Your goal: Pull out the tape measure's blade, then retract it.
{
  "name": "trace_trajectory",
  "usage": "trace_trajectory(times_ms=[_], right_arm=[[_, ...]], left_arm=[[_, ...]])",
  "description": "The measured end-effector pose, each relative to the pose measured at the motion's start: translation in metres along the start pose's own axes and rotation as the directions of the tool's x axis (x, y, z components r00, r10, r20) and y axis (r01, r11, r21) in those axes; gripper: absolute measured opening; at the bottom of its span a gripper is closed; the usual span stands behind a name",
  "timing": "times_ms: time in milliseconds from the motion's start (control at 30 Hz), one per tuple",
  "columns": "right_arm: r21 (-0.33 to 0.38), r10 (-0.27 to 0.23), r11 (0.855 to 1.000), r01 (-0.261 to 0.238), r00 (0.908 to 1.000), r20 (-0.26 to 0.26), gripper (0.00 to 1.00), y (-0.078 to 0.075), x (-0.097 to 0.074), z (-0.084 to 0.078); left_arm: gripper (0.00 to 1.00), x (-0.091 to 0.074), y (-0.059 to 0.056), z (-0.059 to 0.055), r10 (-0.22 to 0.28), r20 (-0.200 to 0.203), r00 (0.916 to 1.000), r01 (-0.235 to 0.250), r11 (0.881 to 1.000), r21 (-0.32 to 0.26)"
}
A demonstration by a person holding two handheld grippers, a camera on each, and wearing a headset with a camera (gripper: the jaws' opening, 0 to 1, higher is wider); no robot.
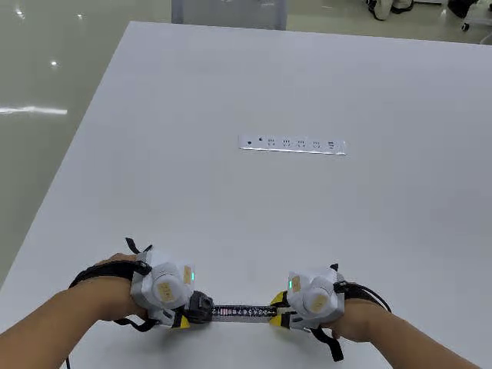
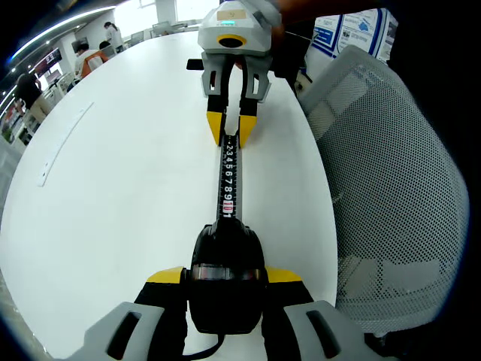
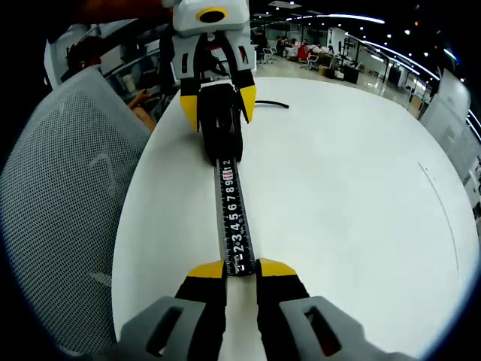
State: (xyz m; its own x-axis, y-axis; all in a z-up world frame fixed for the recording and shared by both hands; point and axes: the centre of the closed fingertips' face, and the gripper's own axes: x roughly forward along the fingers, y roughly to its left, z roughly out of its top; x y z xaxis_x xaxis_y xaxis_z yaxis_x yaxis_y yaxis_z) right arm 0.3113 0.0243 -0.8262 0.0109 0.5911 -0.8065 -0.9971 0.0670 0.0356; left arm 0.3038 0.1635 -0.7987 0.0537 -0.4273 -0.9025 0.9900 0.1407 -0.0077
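Along the near edge of the broad white table, close in front of the person and a little left of that edge's middle, sits the black, rounded plastic tape measure case. The left gripper, grey-bodied with black jaws tipped in yellow, is clenched on that case, one jaw against each side. From the case's mouth a narrow dark steel blade with white numerals runs out straight and flat, parallel to the near edge. Whether it touches the tabletop or hangs just above it cannot be told. The right gripper, of the same make, has its jaws pinched on the blade's free end, at the lowest numerals. The two grippers face each other tip to tip, with the short run of exposed blade stretched between them.

Toward the table's middle, well apart from both grippers, a long white power strip lies roughly parallel to the near edge. Just off the near edge, beside the person, stands a grey mesh chair back.
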Motion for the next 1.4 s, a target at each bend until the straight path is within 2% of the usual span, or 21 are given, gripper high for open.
trace_trajectory(times_ms=[1400], right_arm=[[0.013,-0.013,1.000,0.013,0.9999,-0.006,0.13,-0.004,-0.015,-0.020]], left_arm=[[0.35,0.000,0.000,0.000,0.001,-0.003,1.0000,-0.001,1.000,-0.005]])
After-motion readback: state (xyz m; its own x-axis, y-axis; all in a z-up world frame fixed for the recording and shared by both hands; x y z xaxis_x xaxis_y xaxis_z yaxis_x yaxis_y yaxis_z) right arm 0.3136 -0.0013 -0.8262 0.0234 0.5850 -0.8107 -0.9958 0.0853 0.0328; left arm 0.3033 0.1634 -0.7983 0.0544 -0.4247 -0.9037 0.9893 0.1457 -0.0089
